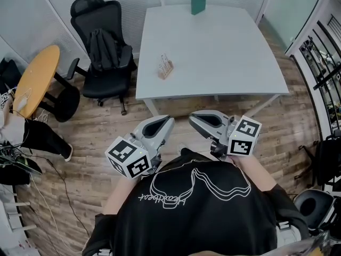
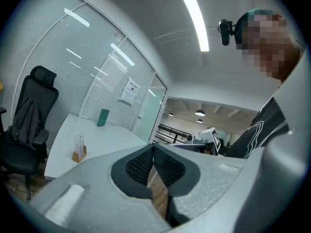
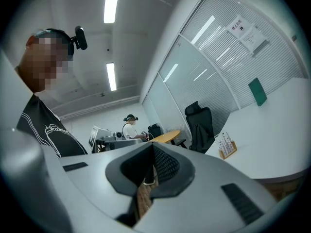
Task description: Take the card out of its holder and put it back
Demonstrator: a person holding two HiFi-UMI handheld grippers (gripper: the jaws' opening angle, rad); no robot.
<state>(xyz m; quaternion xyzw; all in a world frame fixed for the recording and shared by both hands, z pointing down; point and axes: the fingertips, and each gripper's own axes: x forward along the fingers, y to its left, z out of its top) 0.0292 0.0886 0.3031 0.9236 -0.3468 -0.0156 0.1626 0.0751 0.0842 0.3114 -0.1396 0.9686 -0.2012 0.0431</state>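
Note:
A small wooden card holder (image 1: pixel 165 68) with upright white cards stands on the left part of the white table (image 1: pixel 224 47). It also shows far off in the left gripper view as the holder (image 2: pixel 79 150) and in the right gripper view as the holder (image 3: pixel 227 147). Both grippers hang in front of my chest, short of the table's near edge and well apart from the holder. My left gripper (image 1: pixel 168 122) and my right gripper (image 1: pixel 194 117) point toward each other. The jaws of the left gripper (image 2: pixel 153 152) are shut with nothing between them. Those of the right gripper (image 3: pixel 153 152) meet at the tips, empty.
A green box (image 1: pixel 198 0) stands at the table's far edge. A black office chair (image 1: pixel 104 49) with a dark bag sits left of the table, beside a round yellow table (image 1: pixel 34 79). Another chair (image 1: pixel 314 204) is at lower right. A second person (image 3: pixel 130 128) sits far off.

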